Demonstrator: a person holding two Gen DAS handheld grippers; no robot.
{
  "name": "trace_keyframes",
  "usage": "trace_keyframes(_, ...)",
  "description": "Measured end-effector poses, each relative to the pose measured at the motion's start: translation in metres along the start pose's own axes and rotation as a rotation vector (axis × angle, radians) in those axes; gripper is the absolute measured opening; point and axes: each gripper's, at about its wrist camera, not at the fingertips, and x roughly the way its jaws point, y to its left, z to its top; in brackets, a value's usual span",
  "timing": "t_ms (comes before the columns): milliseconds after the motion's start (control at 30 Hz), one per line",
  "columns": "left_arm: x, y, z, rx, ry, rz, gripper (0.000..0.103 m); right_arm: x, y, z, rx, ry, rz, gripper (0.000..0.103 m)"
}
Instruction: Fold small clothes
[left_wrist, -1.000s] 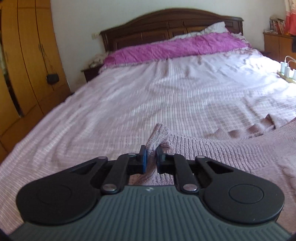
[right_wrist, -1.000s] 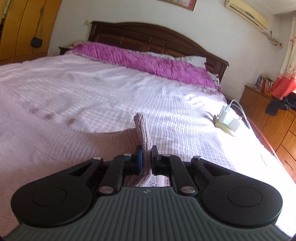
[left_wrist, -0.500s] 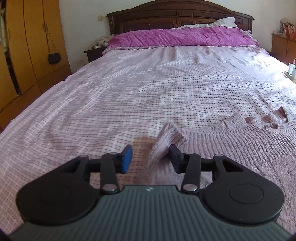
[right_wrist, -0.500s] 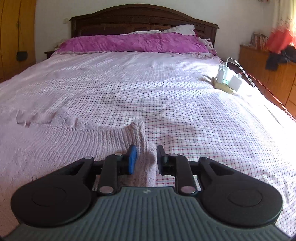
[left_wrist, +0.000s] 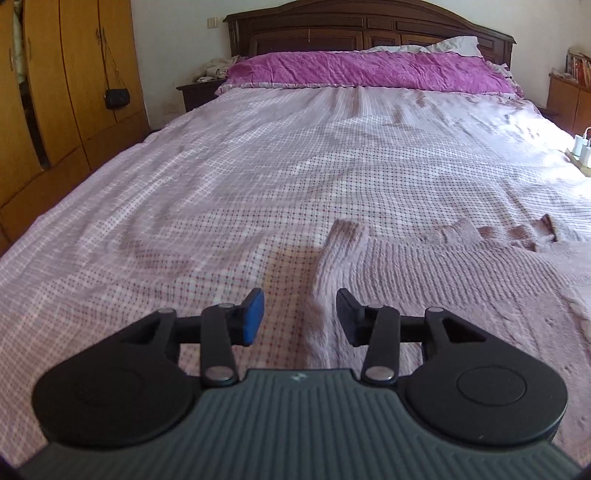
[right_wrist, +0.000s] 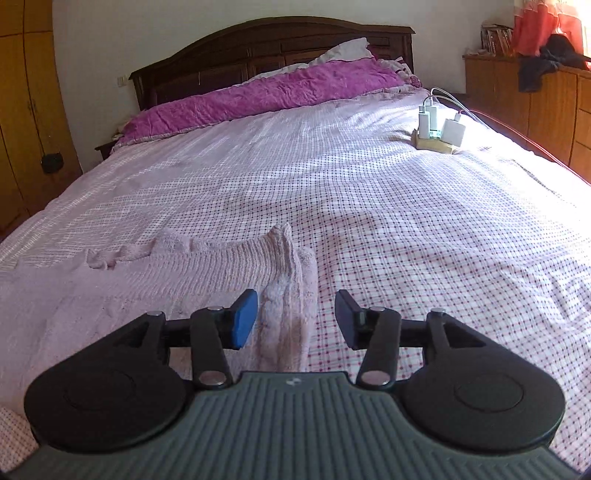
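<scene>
Two hand-held grippers hover low over a pink knitted garment (left_wrist: 436, 280) spread flat on the checked bedspread (left_wrist: 280, 177) of a bed, one at each of its side edges. On the left hand-held gripper (left_wrist: 300, 316) the fingers stand wide apart and empty, the garment's raised left edge lying between them without being pinched; on the right hand-held gripper (right_wrist: 295, 317) the fingers are likewise spread apart, with the garment's bunched right edge (right_wrist: 291, 280) lying loose between them. Farther up the bed sit a purple pillow (right_wrist: 266, 96) against the dark wooden headboard (left_wrist: 369, 29) and a power strip with white chargers (right_wrist: 437, 131) near the right side.
</scene>
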Motion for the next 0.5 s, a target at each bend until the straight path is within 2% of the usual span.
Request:
trace_keyframes(67,-0.007,0.001,-0.005,-0.012,0.019,-0.010,0.046,-0.004,0.001,-0.007,0.009,0.009,0.015,0.057)
trace_keyframes(233,-0.025,0.008,-0.021,-0.049,0.048,-0.029,0.047,0.001,-0.004,-0.021,0.068,0.061,0.044,0.069)
trace_keyframes(400,-0.024,0.016,-0.035,-0.095,0.086,-0.064,0.049,0.012,-0.021,-0.036,0.205,0.072,0.120,0.074)
trace_keyframes(500,-0.020,0.019,-0.040,-0.108,0.086,-0.058,0.050,0.014,-0.025,-0.040,0.228,0.072,0.139,0.074)
